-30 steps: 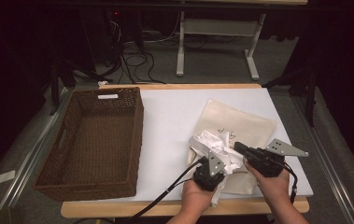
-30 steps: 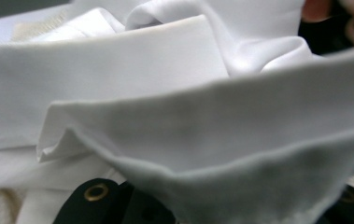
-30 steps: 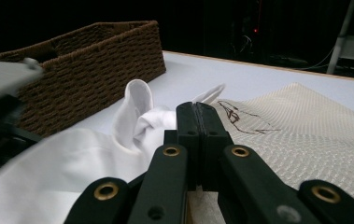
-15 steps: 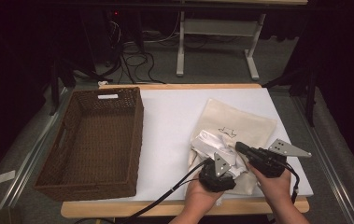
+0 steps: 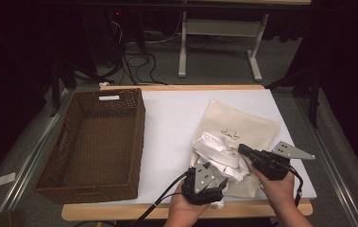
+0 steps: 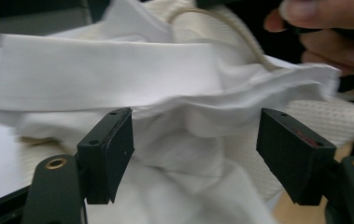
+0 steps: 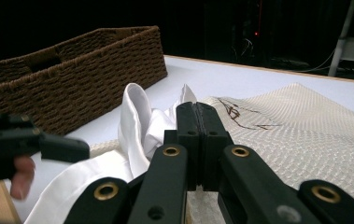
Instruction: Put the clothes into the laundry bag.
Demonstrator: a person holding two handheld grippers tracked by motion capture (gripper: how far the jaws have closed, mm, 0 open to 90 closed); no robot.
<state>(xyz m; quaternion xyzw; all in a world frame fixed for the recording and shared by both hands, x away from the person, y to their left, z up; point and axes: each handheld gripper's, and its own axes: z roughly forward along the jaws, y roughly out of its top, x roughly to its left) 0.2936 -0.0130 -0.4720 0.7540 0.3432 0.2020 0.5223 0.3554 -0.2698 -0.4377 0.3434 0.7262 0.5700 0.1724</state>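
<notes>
Cream bag (image 5: 250, 124) near table's (image 5: 176, 113) right front corner — dark printed mark, unreadable. Left gripper (image 6: 193, 149) just opened, white cloth (image 6: 118, 79) loose between jaws; right gripper (image 7: 197, 116) closed — nothing visibly pinched.

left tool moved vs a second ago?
Yes. In the high view the left tool has pulled back from the white cloth toward the table's near edge, and its jaws have just been opening, pads clear of the cloth.

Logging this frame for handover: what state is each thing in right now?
Left gripper: open, jaws just opened, white cloth between them, unpinched.
Right gripper: shut.
White cloth: crumpled, lying on the bag.
Mesh bag: flat on the table.
Basket: upright, empty.
</notes>
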